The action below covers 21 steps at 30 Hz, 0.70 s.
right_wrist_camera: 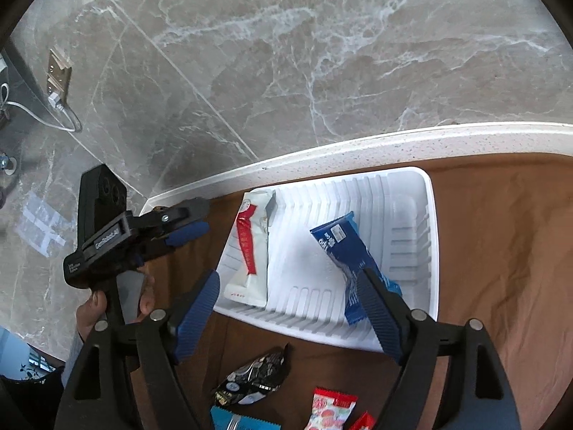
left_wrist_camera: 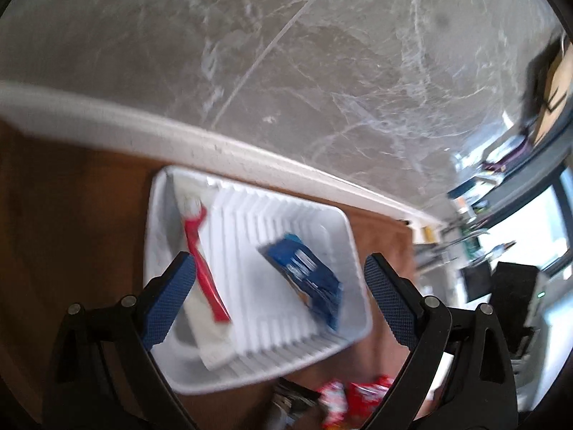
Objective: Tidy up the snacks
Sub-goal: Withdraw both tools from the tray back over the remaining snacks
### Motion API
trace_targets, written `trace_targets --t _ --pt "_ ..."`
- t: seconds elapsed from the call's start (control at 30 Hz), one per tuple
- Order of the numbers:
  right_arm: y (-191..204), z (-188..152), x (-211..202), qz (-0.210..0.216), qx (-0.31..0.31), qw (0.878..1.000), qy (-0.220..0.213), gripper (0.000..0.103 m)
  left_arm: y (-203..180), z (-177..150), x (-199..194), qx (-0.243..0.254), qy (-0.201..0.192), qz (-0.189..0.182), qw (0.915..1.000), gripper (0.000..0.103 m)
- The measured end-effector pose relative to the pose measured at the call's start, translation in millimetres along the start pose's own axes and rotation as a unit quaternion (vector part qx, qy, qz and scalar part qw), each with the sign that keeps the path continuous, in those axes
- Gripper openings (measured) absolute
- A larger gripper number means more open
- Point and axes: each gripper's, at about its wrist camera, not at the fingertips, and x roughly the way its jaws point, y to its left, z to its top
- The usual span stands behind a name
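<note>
White ribbed tray (right_wrist_camera: 426, 215) on the brown table (right_wrist_camera: 501, 251), near its pale back edge: holds a white-and-red snack packet (right_wrist_camera: 250, 247) at its left end and a blue snack packet (right_wrist_camera: 349, 251) toward its right, well apart. Loose on the table in front of the tray: a black packet (right_wrist_camera: 252, 380) and red-and-white packets (right_wrist_camera: 331, 408). Left hand-held gripper (left_wrist_camera: 279, 276) and right hand-held gripper (right_wrist_camera: 286, 288): both above the tray, jaws spread wide, nothing gripped.

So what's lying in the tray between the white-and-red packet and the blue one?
Nothing: in the right wrist view, only bare ribbed tray floor separates the white-and-red packet from the blue packet.
</note>
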Motion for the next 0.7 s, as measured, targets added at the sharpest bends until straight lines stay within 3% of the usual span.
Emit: trace_targets --t 0.17,0.43,0.7 --pt "5.6 -17.4 -18.3 -0.003 -0.005 1.000 -0.008 0.083 10.6 -28.9 -12.2 -0.062 0.011 -0.025 0.9977 0.095" --pt "13.2 -57.1 -54.0 -0.011 -0.024 0.999 -0.020 0.086 11.6 -80.6 -37.5 -0.084 0.012 0.000 0.9964 0.095" --pt "5.8 -99.1 -82.3 -0.022 -0.020 0.999 -0.022 0.086 -5.0 -126.9 -68.0 -0.085 0.011 -0.012 0.9963 0.094"
